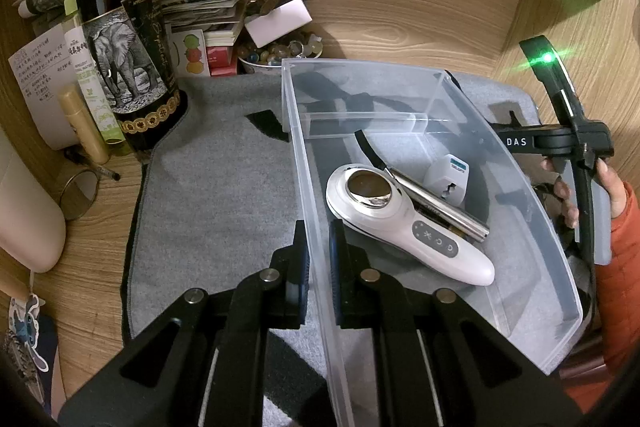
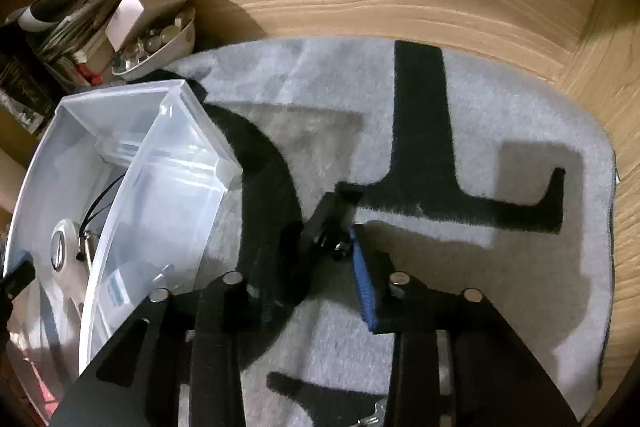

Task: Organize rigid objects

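Left wrist cam: sits close over the clear bin (image 1: 400, 131), angled down toward the back wall. Right wrist cam: steeper tilt, close above the grey mat (image 2: 500, 99), bin (image 2: 132, 131) at its left. Both share bin, mat and wooden counter (image 1: 400, 11).

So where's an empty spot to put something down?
The grey mat is bare between the wine bottle and the clear bin, which the left gripper clamps. The bin's far compartment is also free. Its near part holds a white device. The back-left corner is cluttered.
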Tool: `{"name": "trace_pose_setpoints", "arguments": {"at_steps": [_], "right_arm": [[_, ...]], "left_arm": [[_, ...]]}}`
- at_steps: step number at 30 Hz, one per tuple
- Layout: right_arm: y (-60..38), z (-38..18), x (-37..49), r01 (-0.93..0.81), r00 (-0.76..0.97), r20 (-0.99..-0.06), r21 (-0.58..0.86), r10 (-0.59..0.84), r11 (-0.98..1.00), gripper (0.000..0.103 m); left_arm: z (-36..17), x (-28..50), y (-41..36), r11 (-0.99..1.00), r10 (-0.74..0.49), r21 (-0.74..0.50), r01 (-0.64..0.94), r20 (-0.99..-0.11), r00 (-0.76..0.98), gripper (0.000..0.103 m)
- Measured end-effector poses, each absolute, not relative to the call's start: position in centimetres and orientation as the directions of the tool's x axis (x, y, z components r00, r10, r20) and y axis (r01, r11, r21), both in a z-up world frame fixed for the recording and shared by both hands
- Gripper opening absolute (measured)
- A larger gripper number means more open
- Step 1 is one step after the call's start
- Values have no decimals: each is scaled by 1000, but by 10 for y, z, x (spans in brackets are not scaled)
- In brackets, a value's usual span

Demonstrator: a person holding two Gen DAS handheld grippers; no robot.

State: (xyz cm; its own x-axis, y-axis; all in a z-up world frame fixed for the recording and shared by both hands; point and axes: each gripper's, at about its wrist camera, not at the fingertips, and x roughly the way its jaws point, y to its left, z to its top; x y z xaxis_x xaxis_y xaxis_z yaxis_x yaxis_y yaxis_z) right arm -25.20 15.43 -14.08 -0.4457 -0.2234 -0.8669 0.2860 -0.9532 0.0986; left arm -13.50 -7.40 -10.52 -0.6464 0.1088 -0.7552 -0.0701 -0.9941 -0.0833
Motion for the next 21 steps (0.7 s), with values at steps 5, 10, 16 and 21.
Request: {"name": "trace_pose_setpoints", "arguments": {"at_steps": [5, 10, 16, 21], "right_arm": [[153, -131, -235, 309, -489, -845, 67, -219, -949, 22], [155, -112, -212, 323, -535, -813, 52, -228, -945, 22], [155, -77, -199, 342, -609, -754, 29, -245, -939, 22], [141, -53, -183, 384, -657, -699, 9, -280, -923, 22]], "left_arm": [[-105, -135, -74, -994, 109, -83, -70, -755, -646, 9], [-105, -135, -74, -994, 108, -84, -69, -755, -646, 9], [-105, -135, -74, -994, 108, -83, -70, -756, -646, 9], [-105, -135, -75, -994, 110, -83, -71, -755, -646, 9]]}}
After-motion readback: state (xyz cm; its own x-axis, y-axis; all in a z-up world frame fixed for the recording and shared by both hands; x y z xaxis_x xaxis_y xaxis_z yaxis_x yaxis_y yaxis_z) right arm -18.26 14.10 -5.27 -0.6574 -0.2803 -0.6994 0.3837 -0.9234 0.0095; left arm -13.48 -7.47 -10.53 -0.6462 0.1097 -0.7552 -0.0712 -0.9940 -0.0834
